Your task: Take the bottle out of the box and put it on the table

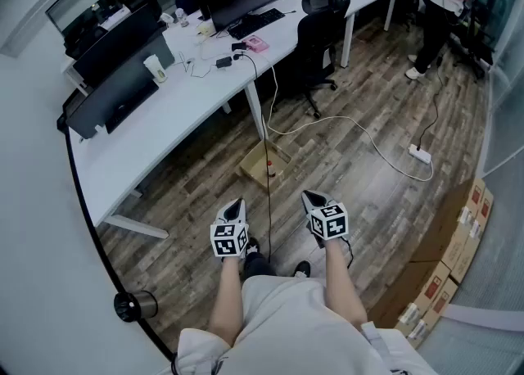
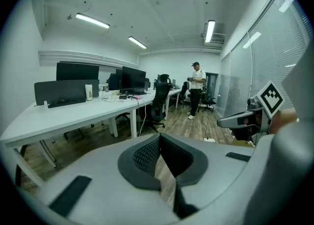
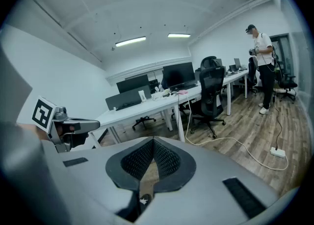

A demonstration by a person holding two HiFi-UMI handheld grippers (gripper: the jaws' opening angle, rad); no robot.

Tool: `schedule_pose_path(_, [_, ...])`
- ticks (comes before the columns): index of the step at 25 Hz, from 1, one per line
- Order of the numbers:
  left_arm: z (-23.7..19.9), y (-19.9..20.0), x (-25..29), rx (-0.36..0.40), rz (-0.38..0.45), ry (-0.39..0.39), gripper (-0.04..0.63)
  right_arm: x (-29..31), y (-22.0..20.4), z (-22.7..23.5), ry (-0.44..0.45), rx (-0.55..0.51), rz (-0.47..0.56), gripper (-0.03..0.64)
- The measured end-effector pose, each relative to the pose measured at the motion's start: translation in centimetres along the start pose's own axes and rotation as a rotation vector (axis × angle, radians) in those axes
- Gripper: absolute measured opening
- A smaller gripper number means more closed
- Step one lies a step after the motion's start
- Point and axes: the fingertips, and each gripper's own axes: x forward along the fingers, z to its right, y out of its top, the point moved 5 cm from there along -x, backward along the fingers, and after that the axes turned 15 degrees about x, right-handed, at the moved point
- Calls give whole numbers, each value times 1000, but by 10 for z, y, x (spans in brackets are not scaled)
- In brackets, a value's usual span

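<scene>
On wood-plank floor [image 1: 385,201], square cardboard box [image 1: 260,160] w/ bottle [image 1: 271,172], left hand-held gripper [image 1: 237,202] & right hand-held gripper [image 1: 309,196] closed, empty.

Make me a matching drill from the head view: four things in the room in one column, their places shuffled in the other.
Things:
1. cardboard box
2. power strip
3. pink item
4. black office chair

Places:
A. on top of the white desk
B. on the floor at the foot of a desk leg
C. on the floor, drawn up to the desk's edge
D. on the open floor, at the end of a white cable

Pairs: 1-B, 2-D, 3-A, 4-C.
</scene>
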Motion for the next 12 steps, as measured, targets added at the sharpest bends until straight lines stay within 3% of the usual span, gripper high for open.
schedule_pose_path(7, [2, 1, -2, -7, 7, 4, 15, -1, -1, -1, 1, -4, -3, 38])
schedule_pose_path(12, [-2, -2, -2, 7, -3, -6, 15, 4, 1, 4, -15, 76, 32, 38])
